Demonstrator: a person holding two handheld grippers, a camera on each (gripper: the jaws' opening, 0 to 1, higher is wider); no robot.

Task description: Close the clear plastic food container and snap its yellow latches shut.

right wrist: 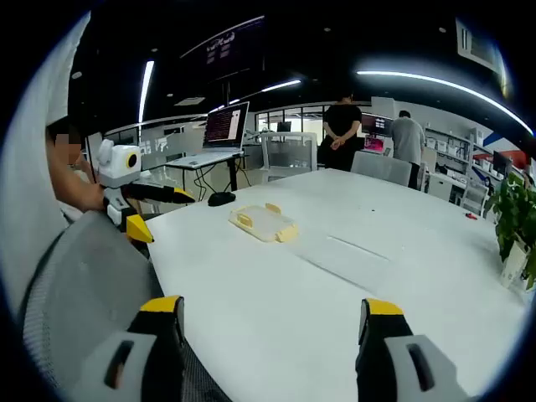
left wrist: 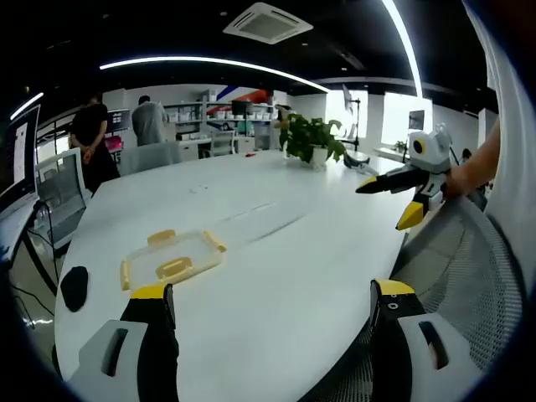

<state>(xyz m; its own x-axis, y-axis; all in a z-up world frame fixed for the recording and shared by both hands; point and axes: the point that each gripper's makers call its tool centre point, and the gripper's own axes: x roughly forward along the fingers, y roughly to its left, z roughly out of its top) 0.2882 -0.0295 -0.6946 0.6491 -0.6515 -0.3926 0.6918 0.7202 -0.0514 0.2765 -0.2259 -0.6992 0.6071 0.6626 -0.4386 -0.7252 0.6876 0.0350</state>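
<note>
Container: clear plastic food container (left wrist: 172,259) with yellow latches (left wrist: 162,238) lies flat on the white tabletop (left wrist: 276,276), near its curved edge, beside a dark computer mouse (left wrist: 74,286).
Lid: it seems to sit on the container already, but too small to tell whether it is pressed down.
Latches: yellow tabs (right wrist: 244,220) stick outward on the sides, so they look unsnapped; this is a judgement.
Left claw (left wrist: 272,314): jaws wide apart, holding nothing, short of the container and not touching it.
Right claw (right wrist: 272,322): jaws wide apart, empty, above the tabletop edge, well apart from the container.
Progress: hardly begun; neither claw touches anything.
Left to do: reach the container, seat the lid, fold each latch down.
Surroundings: potted plant (left wrist: 311,141) at the far end, two people standing in the background.
</note>
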